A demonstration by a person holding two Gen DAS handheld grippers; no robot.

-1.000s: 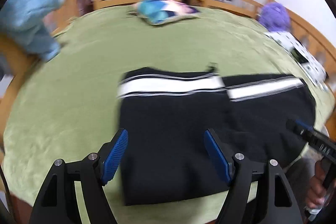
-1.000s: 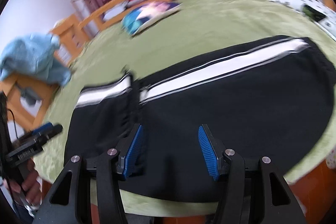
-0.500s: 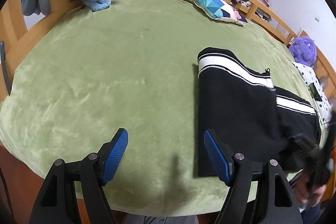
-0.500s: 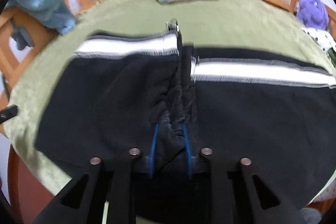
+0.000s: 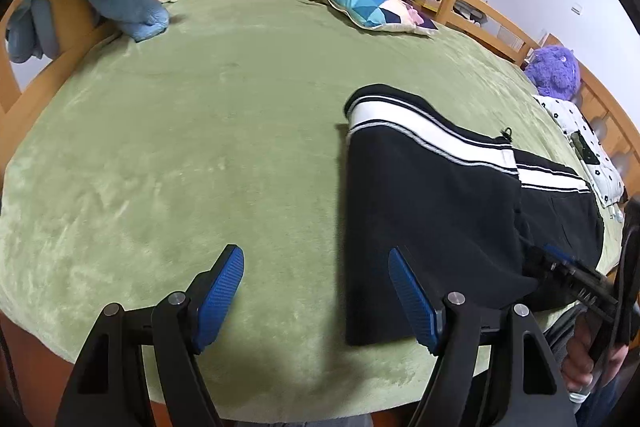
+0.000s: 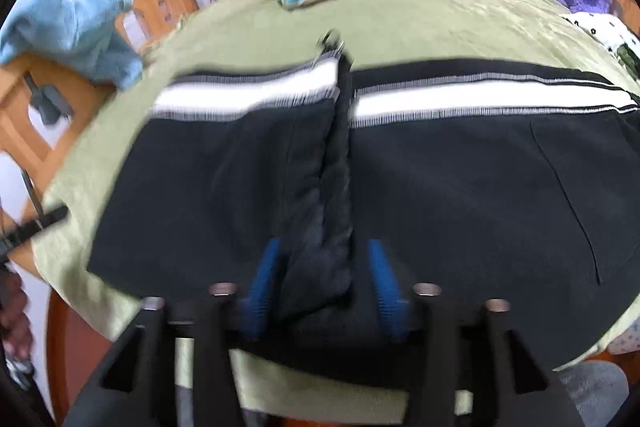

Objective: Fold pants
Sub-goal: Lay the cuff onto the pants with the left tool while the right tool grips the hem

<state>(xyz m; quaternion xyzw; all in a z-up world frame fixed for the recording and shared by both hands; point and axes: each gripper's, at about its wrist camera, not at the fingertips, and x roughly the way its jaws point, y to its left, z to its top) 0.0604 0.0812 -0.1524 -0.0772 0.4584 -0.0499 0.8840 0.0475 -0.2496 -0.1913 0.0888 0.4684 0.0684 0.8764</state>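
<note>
The right gripper [image 6: 322,277] has its fingers spreading, a bunched ridge of the black pants [image 6: 460,187] loose between them. The left gripper [image 5: 316,293] hangs wide apart over the green bed [image 5: 200,147], empty.

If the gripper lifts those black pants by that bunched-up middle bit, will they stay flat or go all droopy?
Probably droopy. The pants look like soft knit cloth: the ridge between the opening right gripper pads is already puckered. Both sides would likely sag. On the fuzzy green blanket they'd probably drag, not slide.
</note>
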